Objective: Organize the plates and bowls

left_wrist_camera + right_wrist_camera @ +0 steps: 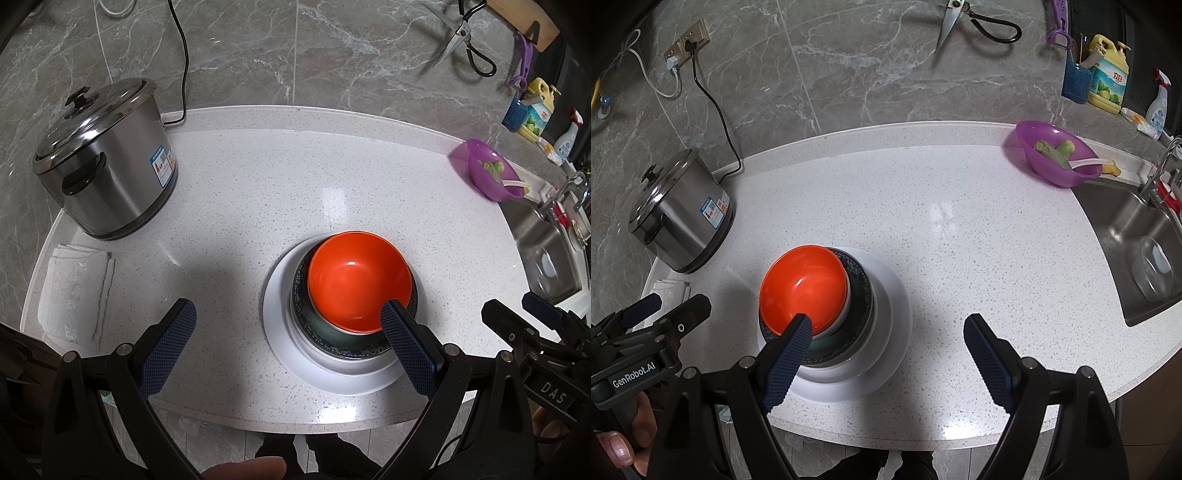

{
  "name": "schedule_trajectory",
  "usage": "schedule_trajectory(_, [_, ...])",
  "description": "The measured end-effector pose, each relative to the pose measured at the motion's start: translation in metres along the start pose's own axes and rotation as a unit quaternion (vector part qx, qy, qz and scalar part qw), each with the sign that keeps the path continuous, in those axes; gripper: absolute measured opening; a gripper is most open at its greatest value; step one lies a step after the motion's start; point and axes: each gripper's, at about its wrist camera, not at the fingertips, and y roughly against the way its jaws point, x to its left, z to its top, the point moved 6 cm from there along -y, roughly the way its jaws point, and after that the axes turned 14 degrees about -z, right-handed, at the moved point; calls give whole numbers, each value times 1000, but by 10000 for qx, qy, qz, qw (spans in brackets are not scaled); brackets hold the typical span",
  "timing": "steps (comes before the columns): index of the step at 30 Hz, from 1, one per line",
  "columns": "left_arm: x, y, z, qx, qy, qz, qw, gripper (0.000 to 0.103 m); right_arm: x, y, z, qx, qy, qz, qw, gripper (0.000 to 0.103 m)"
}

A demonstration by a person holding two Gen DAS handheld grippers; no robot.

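Grey marble-patterned wall tiles back a white speckled stone countertop [258,177], with a stainless steel sink [1137,236] set into its right end.

Both grippers hang above the counter's near edge, tilted steeply downward and forward. The left gripper [288,343] has its blue-padded fingers spread wide, nothing between them but bare counter and the left part of the stack; its right finger overlaps the stack in view, and whether it touches cannot be told. The right gripper [886,354] is likewise spread wide and empty, its left finger lying across the stack in view. A hand [624,443] grips the left tool's handle at the lower left of the right wrist view.

Near the counter's front edge sits the stack: a wide white round plate [291,365] at the bottom, a dark blue patterned bowl [332,347] on it, and a glossy orange plastic bowl [358,280] nested on top. All sit upright, mouths facing up; being round, they have no long axis along the counter.

At the back left stands a stainless steel lidded cooker pot [107,162], with a folded white cloth [74,288] in front of it. A translucent purple plastic bowl [1056,155] holding green pieces rests by the sink.
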Motion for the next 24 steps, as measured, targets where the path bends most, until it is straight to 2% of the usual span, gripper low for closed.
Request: schedule_trajectory(24, [-3, 0, -2, -65, 78, 9, 9999, 101, -4, -7, 6, 89, 62, 42, 9999, 86])
